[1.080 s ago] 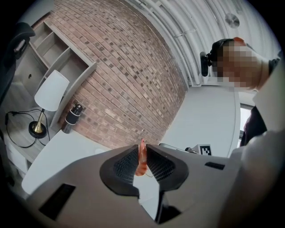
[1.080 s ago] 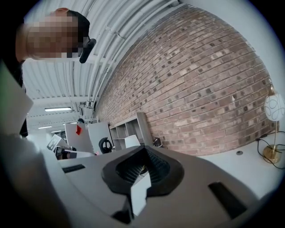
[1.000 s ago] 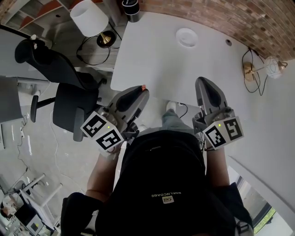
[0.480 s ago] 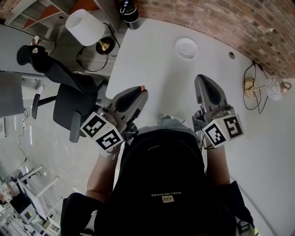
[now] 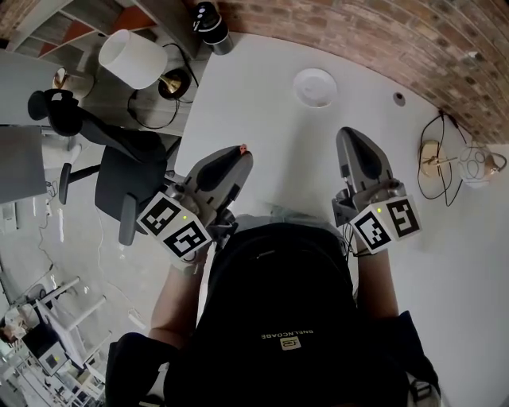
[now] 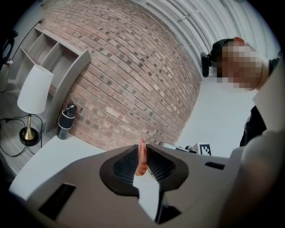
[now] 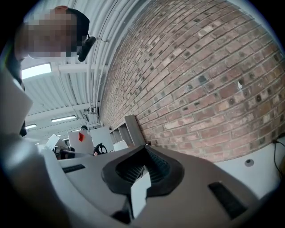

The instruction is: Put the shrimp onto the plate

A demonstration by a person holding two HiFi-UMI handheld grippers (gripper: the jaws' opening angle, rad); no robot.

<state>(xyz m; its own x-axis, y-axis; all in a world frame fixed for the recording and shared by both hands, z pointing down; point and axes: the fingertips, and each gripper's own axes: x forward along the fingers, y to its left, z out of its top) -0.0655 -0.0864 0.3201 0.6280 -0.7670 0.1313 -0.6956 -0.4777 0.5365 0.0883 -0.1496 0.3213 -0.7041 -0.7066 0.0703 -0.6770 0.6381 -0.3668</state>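
Note:
A small orange-pink shrimp (image 6: pixel 142 158) is pinched upright in my left gripper (image 6: pixel 143 153), whose jaws are shut on it. In the head view the shrimp's tip (image 5: pixel 243 147) pokes out of the left gripper (image 5: pixel 237 153) above the near left part of the white table (image 5: pixel 270 111). The white round plate (image 5: pixel 315 87) lies far ahead near the brick wall, well apart from both grippers. My right gripper (image 5: pixel 347 140) hovers over the table's near right side, and in its own view the right gripper (image 7: pixel 144 156) is shut with nothing in it.
A black bottle (image 5: pixel 208 20) stands at the table's far left corner. A white-shaded lamp (image 5: pixel 131 58) and an office chair (image 5: pixel 119 171) sit left of the table. A hole (image 5: pixel 399 98) marks the tabletop at right. A brick wall (image 5: pixel 382 32) runs behind.
The view has shifted forward: table, plate and bottle have slid slightly left and down the frame. The left gripper still holds the shrimp; both grippers keep their places relative to me.

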